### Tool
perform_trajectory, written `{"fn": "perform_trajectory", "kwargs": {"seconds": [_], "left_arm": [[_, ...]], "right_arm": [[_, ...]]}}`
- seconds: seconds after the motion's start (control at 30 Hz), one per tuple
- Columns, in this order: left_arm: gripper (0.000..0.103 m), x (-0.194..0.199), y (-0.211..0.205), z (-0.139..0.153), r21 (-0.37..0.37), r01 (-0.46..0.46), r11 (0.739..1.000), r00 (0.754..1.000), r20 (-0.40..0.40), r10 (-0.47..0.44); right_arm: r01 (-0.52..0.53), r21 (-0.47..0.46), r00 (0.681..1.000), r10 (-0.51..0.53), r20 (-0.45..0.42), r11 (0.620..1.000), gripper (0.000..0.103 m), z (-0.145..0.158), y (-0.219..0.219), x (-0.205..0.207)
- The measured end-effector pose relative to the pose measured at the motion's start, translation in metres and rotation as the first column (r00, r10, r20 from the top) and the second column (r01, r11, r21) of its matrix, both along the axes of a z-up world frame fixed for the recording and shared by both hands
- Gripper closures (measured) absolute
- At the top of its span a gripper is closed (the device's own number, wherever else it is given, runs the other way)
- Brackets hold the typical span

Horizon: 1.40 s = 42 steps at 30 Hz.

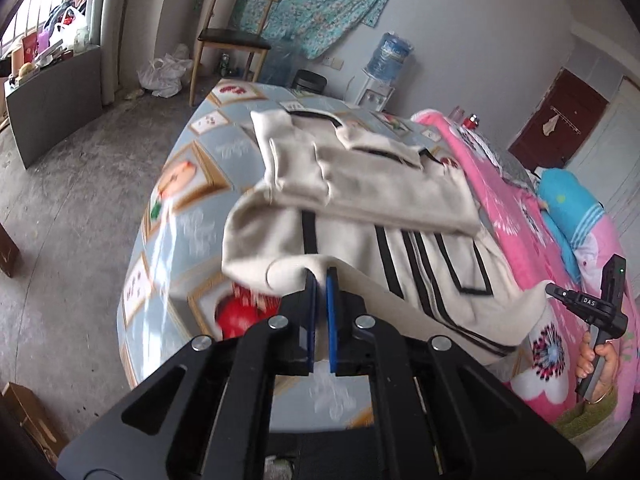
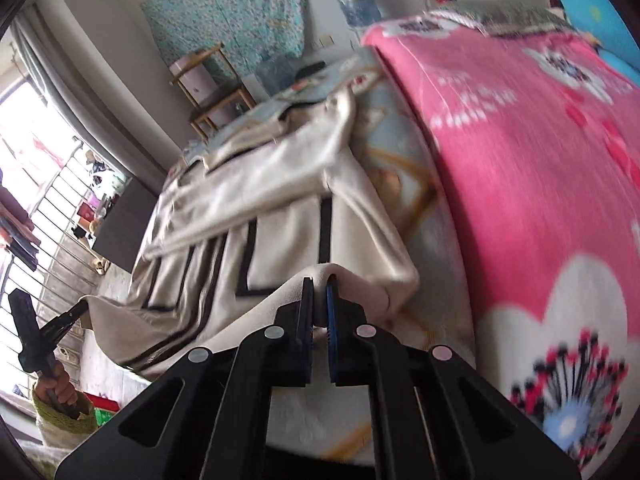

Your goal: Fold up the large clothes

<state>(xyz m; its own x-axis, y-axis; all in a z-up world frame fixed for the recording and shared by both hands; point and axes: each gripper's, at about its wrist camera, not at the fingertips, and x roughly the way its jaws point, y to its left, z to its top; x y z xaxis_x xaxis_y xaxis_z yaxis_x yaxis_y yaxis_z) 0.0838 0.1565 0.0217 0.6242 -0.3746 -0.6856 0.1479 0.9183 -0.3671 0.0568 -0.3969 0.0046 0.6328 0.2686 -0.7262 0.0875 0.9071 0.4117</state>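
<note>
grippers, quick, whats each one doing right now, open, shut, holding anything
left gripper: shut on the near hem of the cream jacket.
right gripper: shut on the same hem, further along.

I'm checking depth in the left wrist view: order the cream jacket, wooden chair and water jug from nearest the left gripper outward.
1. Cream jacket: pinched in the left gripper, on the bed.
2. Wooden chair: beyond the bed, upper left.
3. Water jug: against the back wall, upper right.

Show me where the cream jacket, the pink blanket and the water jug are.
cream jacket [image 1: 360,184]: left wrist view, on its folded upper part.
pink blanket [image 2: 520,160]: right wrist view, on a plain pink stretch.
water jug [image 1: 390,56]: left wrist view, on its blue body.
</note>
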Motion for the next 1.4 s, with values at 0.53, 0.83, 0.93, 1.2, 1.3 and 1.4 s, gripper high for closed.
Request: {"fn": "perform_trajectory", "kwargs": {"seconds": [0.53,0.83,0.93,1.2,1.3,1.4], "left_arm": [[0.067,0.122,0.031,-0.029,-0.040,-0.159,0.987,0.982,-0.112,0.153],[0.049,0.042,0.026,-0.047,-0.083,-0.090,0.993,0.983,-0.170,0.075],[0.049,0.033,0.025,-0.078,-0.192,-0.117,0.975,0.965,-0.253,0.066],[0.050,0.046,0.053,-0.112,-0.408,-0.317,0.856,0.937,-0.273,0.217],[0.051,0.050,0.051,-0.113,-0.415,-0.355,0.837,0.930,-0.250,0.270],[0.064,0.056,0.038,-0.108,-0.324,-0.385,0.864,0.919,-0.219,0.327]], "right_arm": [[0.049,0.247,0.993,-0.022,-0.112,0.968,0.059,-0.065,-0.039,0.166],[0.085,0.250,0.995,-0.066,-0.081,0.965,0.032,-0.047,-0.042,0.068],[0.111,0.229,0.986,-0.079,-0.144,0.967,0.032,-0.069,-0.034,0.037],[0.159,0.175,0.984,-0.141,-0.109,0.972,0.035,-0.092,-0.018,0.044],[0.220,0.200,0.975,-0.207,-0.086,0.955,0.046,-0.098,-0.029,0.059],[0.245,0.199,0.969,-0.241,-0.045,0.949,0.055,-0.103,-0.027,0.072]]}}
